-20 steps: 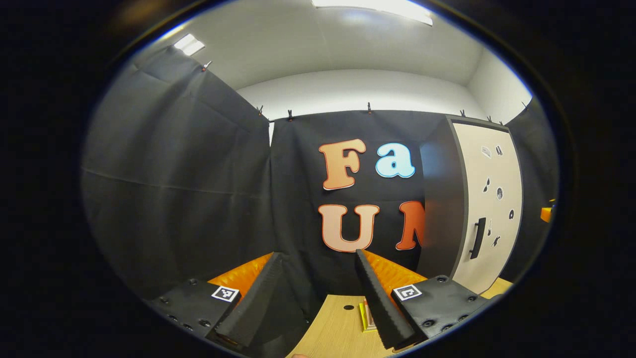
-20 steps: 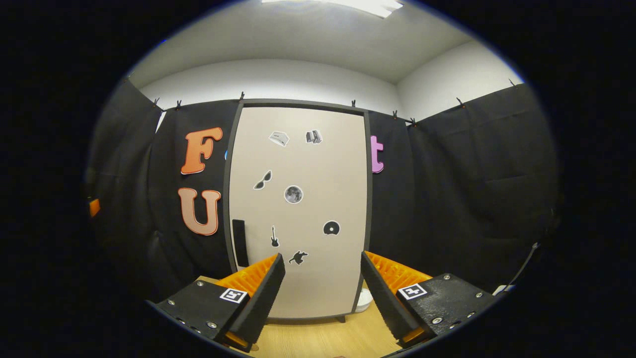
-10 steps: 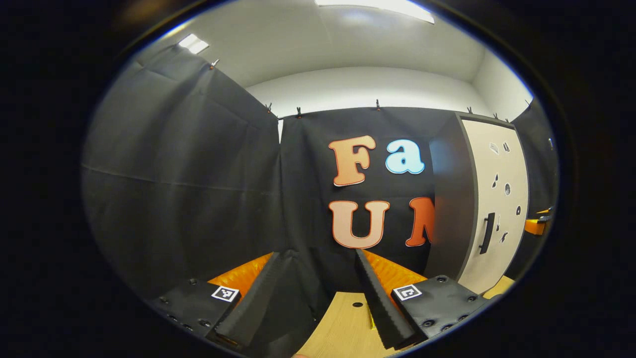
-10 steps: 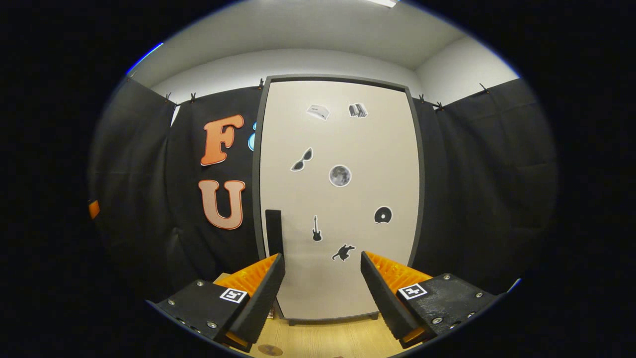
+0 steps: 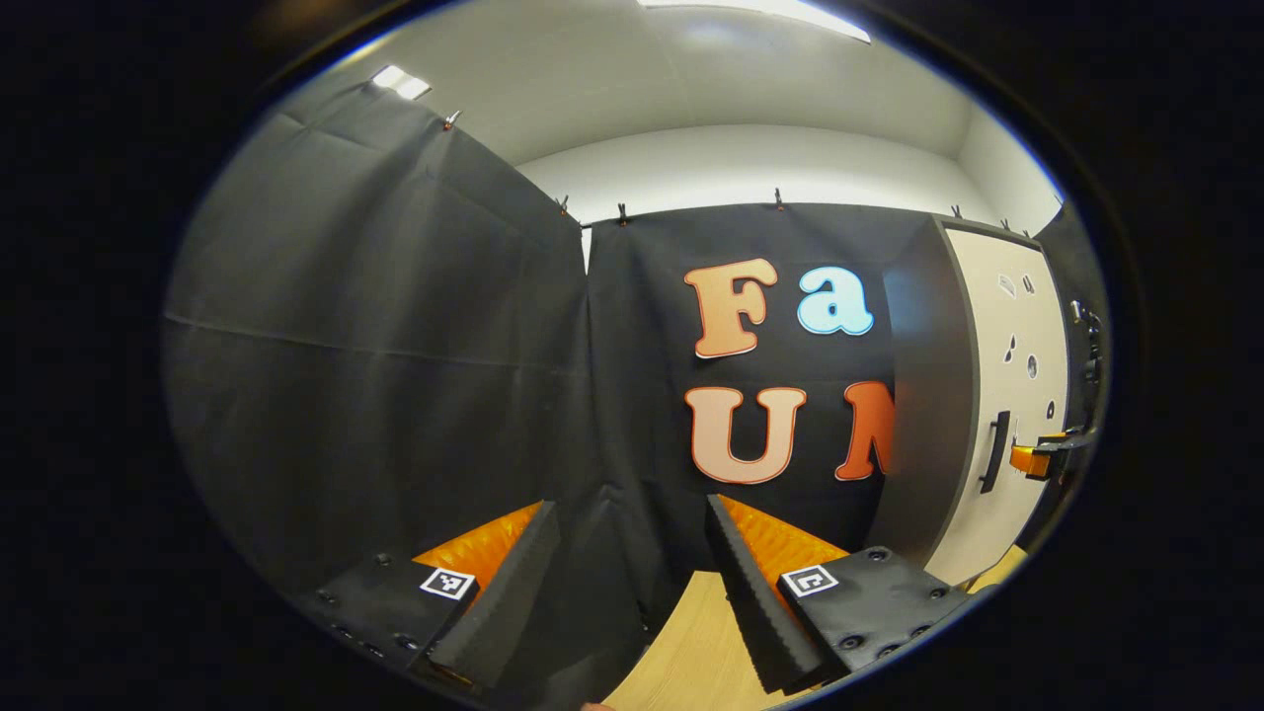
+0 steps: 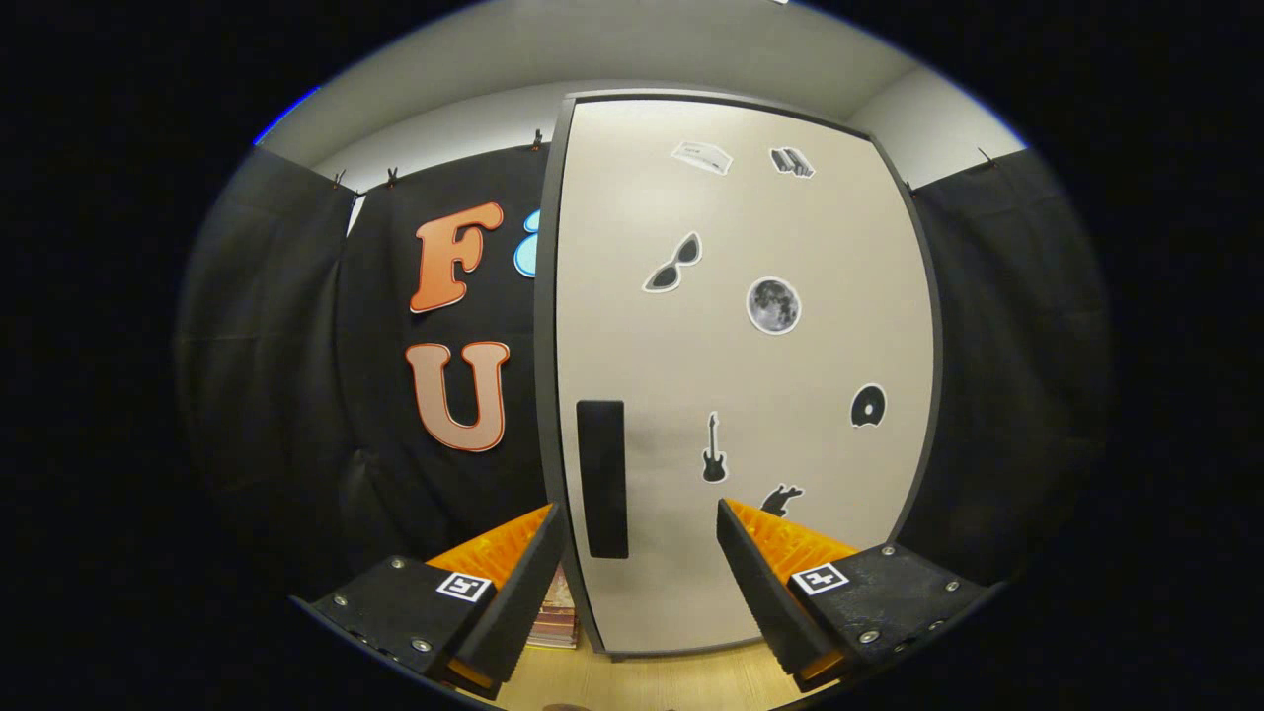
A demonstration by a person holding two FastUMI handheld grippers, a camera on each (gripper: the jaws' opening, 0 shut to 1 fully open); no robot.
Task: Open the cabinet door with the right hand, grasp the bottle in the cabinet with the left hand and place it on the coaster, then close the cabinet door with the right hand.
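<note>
The tall cabinet (image 6: 750, 375) has a pale door with small stickers, and the closed door hides its inside. The black vertical handle (image 6: 602, 479) sits near the door's left edge. My right gripper (image 6: 637, 583) is open close in front of the door. The handle stands just above the gap between the fingers, nearer the left finger (image 6: 518, 592). My left gripper (image 5: 627, 592) is open and holds nothing, facing the black cloth wall. In the left gripper view the cabinet (image 5: 1017, 375) is at the far right, with the right gripper (image 5: 1047, 456) beside its handle (image 5: 995, 451).
A wooden table top (image 5: 691, 642) lies under both grippers. A small stack of flat items (image 6: 555, 617) rests on the table just left of the cabinet's base. Black cloth walls close in the booth on the left and behind.
The right gripper has moved closer to the door and left toward the handle, which now stands between its fingers. The left gripper view has swung left, sliding the cabinet toward its right edge.
</note>
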